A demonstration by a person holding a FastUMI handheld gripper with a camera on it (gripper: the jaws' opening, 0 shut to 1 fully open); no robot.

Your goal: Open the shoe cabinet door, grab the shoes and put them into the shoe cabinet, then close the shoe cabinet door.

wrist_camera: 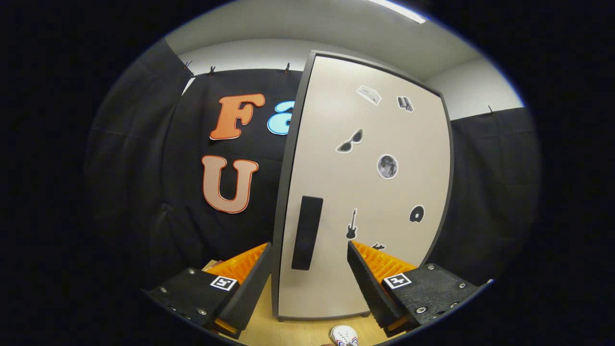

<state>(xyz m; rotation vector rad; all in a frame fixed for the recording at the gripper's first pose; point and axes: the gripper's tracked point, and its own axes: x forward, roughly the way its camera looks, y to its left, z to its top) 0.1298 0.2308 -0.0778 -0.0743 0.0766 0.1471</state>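
Shoe cabinet door [365,192] looks stiff and light; my fingers [310,269], spread apart, should grip its black handle [307,232].

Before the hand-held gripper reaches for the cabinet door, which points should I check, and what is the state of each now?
1. Hand-held gripper open, holding nothing: ok.
2. Shoe cabinet door shut, so opening comes first: ok.
3. Black handle in plain sight, just ahead between the fingers: ok.
4. Fingers touching the handle: not ok, a gap shows on both sides.
5. White shoe on the wooden floor before the door, possibly in its swing path: cannot tell.
6. Which side the door hinges on: cannot tell.
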